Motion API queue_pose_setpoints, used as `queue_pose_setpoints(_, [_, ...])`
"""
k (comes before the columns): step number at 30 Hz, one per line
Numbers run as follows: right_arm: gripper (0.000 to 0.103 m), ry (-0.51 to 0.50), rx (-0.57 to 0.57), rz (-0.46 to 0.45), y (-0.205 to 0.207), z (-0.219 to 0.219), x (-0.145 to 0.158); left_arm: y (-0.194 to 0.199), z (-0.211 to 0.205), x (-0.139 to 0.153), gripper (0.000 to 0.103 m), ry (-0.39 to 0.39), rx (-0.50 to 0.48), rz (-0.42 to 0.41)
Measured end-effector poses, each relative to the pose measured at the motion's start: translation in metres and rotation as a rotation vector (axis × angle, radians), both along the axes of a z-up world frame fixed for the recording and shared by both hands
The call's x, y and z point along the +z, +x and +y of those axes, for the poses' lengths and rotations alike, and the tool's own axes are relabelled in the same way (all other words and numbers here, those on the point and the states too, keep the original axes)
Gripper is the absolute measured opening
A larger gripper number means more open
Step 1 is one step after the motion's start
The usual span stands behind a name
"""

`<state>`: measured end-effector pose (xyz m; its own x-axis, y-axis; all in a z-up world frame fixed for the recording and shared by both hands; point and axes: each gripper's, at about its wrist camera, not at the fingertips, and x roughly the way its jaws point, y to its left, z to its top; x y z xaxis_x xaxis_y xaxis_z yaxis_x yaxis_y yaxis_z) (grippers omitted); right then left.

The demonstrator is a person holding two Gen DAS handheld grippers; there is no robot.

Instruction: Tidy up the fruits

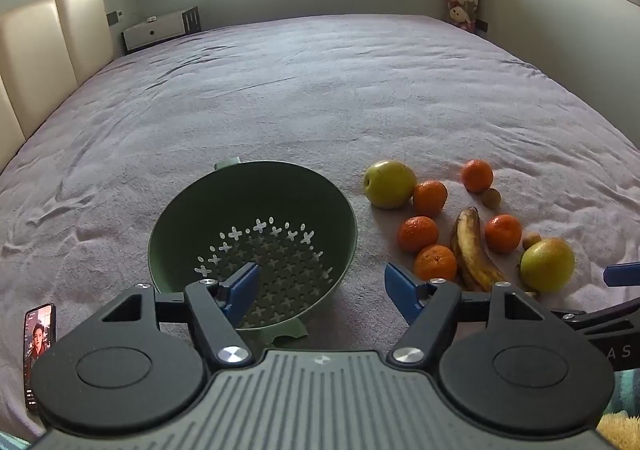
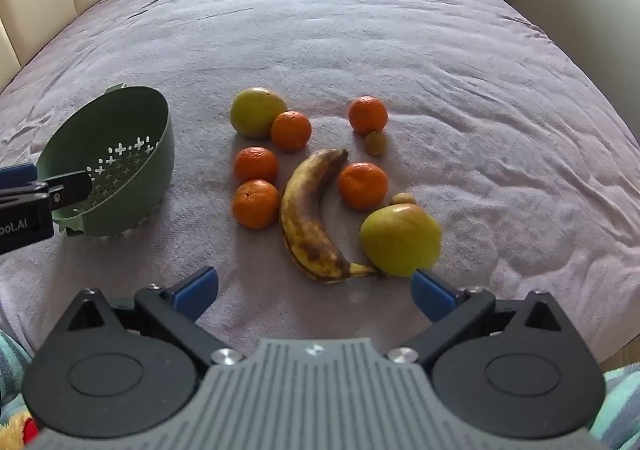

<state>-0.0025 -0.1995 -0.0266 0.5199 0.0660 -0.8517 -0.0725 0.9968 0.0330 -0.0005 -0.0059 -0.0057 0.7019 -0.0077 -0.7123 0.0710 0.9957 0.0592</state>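
Left gripper [image 1: 320,290] held low over bed [image 1: 320,97], jaws wide, one finger [image 1: 242,290] inside green colander [image 1: 252,246], w/ nothing gripped. Right gripper [image 2: 314,290] also wide, empty, hovering just short of banana [image 2: 308,217] & nearest apple [image 2: 400,240]; mandarins [image 2: 256,203] beside them.

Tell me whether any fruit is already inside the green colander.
No. The green colander shows only its bare perforated bottom, while the banana and the other fruit all lie on the bed cover beside it.
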Motion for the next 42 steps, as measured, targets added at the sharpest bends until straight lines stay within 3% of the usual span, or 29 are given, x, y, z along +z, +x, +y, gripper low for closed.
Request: queue_pose_setpoints(42, [0.099, -0.005, -0.023, 0.025, 0.004, 0.0006, -0.003, 0.0017, -0.0037, -0.0065, 0.083, 0.012, -0.017, 0.065])
